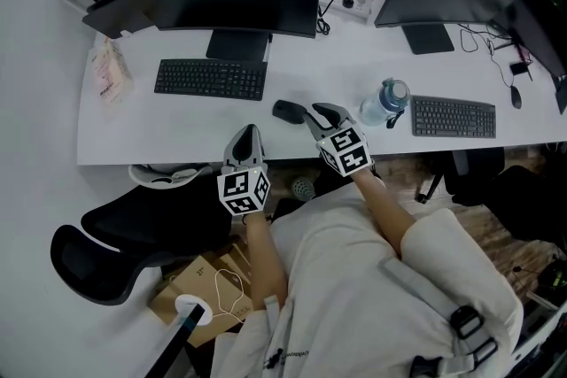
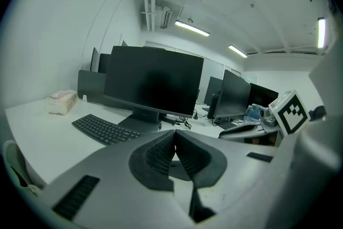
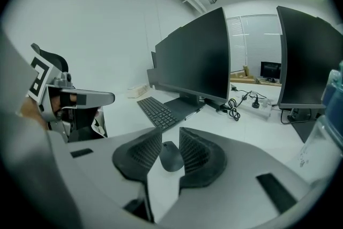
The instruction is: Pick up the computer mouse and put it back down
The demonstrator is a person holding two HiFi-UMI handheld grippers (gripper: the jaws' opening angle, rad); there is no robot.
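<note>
Head view: a black computer mouse (image 1: 288, 111) is lying on the white desk (image 1: 177, 127) near its front edge, between a keyboard (image 1: 211, 79) and a water bottle (image 1: 386, 102). The right gripper (image 1: 317, 113) is reaching in from the mouse's right, with its fingers sitting just beside the mouse. The mouse's long axis is running roughly along the line those fingers are pointing. The left gripper (image 1: 247, 135) is hanging at the desk's front edge, to the mouse's lower left and a little farther off, so the right hand is the nearer one

Left gripper view: its ribbed fingers (image 2: 161, 154) are pressing together with nothing between them, and the mouse is not showing here

Right gripper view: the fingers (image 3: 197, 154) are standing narrow. The mouse is showing in the gap between them, lengthwise, with its whole rounded outline visible against the desk. The pads are seemingly not pressing on it; it is apparently resting on the desk under the gap. The coming grasp is likely depending on the fingers staying astride the mouse's long sides
</note>
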